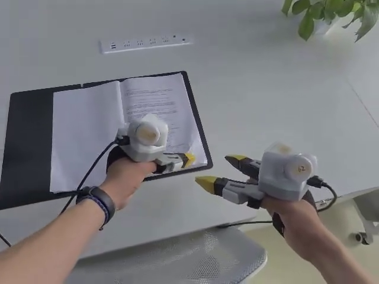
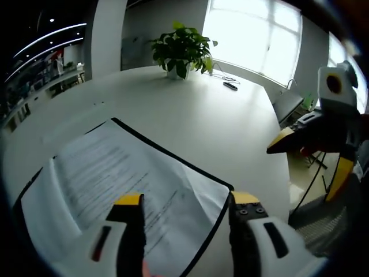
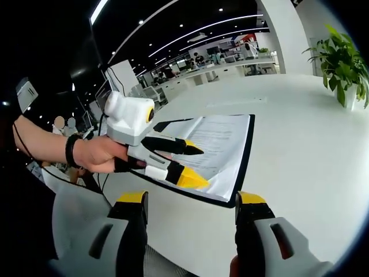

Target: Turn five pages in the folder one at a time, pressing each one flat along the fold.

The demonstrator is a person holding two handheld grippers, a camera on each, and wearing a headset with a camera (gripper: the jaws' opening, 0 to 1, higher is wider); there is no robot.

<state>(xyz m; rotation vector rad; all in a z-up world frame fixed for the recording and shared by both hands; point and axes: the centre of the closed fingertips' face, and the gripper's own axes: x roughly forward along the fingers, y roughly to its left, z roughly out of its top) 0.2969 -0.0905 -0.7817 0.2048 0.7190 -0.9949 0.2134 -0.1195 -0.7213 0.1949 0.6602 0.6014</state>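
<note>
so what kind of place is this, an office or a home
Most likely an open-plan office: a big white table with a power strip, rows of desks under strip ceiling lights behind, and a potted plant by large windows.

Head view: my left gripper (image 1: 186, 160) and the hand holding it cover the lower middle of the folder (image 1: 26, 148), and one of its jaws is hidden behind the other. The print on the right page (image 1: 157, 100) is too small to read. The plant (image 1: 328, 15) is cut off by the top edge.

Left gripper view: my right gripper (image 2: 305, 164) is cropped at the right edge, and my own jaws hide the folder's near edge.
</note>
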